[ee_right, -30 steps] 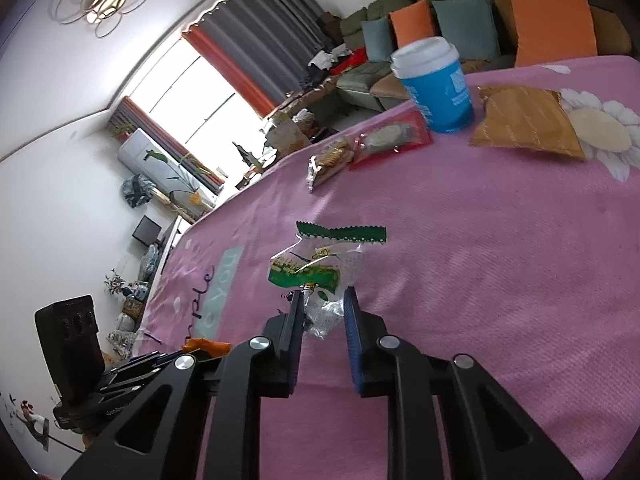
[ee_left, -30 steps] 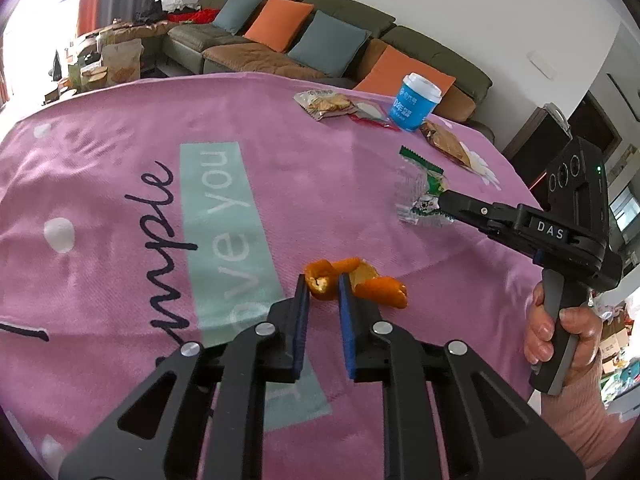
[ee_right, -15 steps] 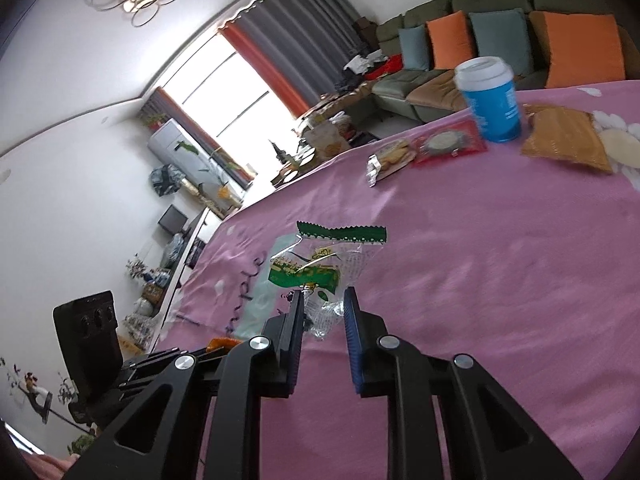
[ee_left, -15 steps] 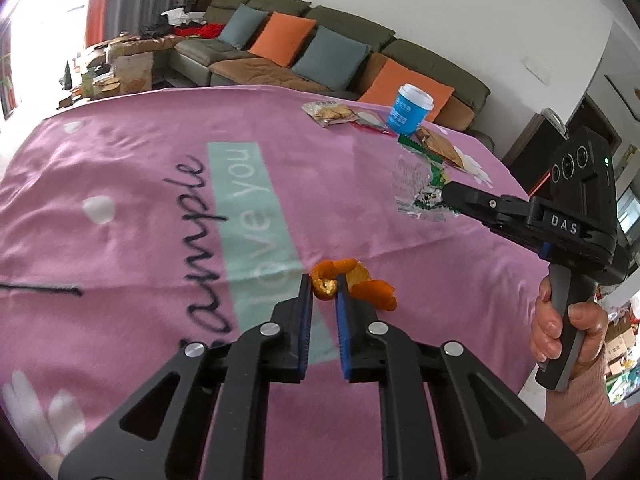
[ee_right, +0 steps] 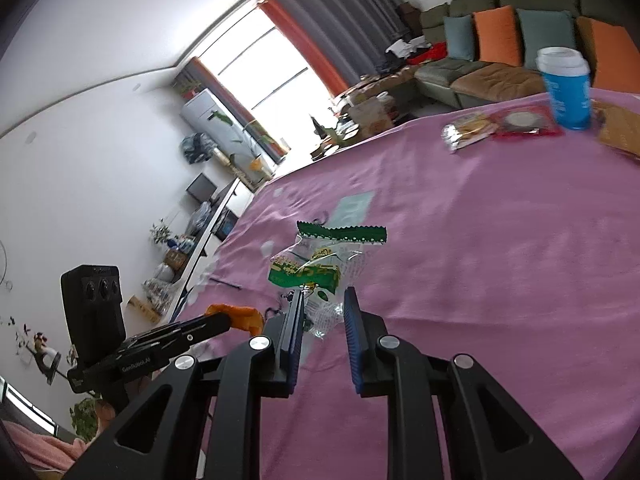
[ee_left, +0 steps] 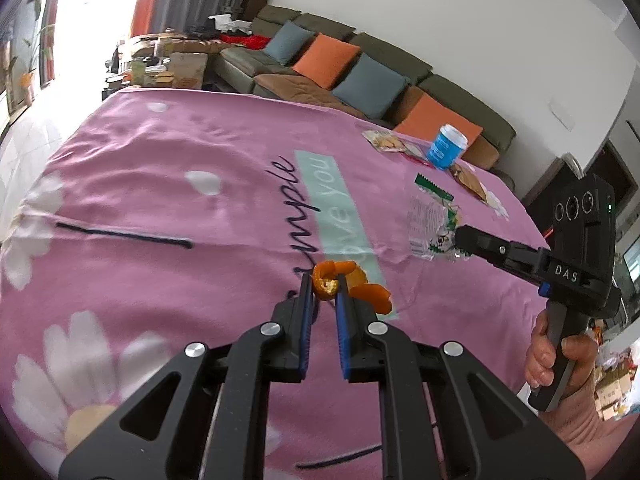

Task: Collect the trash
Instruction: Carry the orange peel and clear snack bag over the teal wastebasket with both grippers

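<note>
**Peel and wrapper both gripped above the pink cloth**

Between the blue pads of the left gripper (ee_left: 325, 285), an orange peel (ee_left: 332, 280) is being pinched at its curled end, the rest of the peel hanging out past the right-hand finger. The jaws are standing almost together, with only the peel's thickness between them. The peel is hanging clear of the cloth (ee_left: 160, 184), over the printed lettering near the middle of the table.

Between the pads of the right gripper (ee_right: 323, 304), a clear wrapper (ee_right: 316, 268) with green print and a green sawtooth top is being clamped by its lower corner, the rest of it standing up above the fingertips. In the left view the same wrapper (ee_left: 434, 224) is sticking out from the tip of the right gripper (ee_left: 460, 240), whose handle a hand (ee_left: 560, 364) is gripping at the table's right edge.

Toward the far right corner of the table, a blue cup (ee_left: 446, 148) with a white lid is standing upright. Just beside it several flat snack packets (ee_right: 496, 124) are lying on the cloth, one silver and one red, with a brown one at the cup's other side.
</note>
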